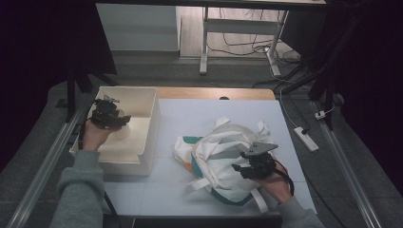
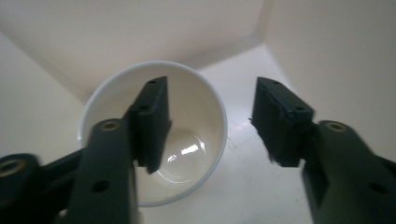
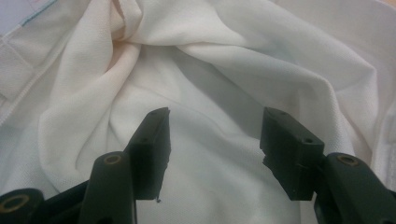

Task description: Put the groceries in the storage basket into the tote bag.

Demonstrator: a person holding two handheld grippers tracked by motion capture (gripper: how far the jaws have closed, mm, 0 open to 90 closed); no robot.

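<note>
Two grippers in use, one per hand. Entry follows as spoken at the bench.

— Left side first. What have I got?

— My left gripper [image 1: 110,115] is down inside the cream bin [image 1: 142,97] at the left of the table. In the left gripper view, one jaw sits inside the white cup [image 2: 205,100] and the other outside its rim, so the cup's wall lies between them. There is a gap between the outer jaw and the rim; the pads are not pressing on it. Jaws apart, nothing clamped.

— Where is the cup?

— On the floor of the bin, close to a corner, mouth towards my gripper; whether it stands or lies I cannot tell.

— Right side?

— My right gripper [image 1: 252,167] rests over the crumpled white bag [image 1: 223,142] with green trim, on the white table [image 1: 190,114] near the front right. Jaws stand apart over the folds in the right gripper view; the white fabric [image 3: 210,93] lies below and between them, and no fold is pinched.
</note>
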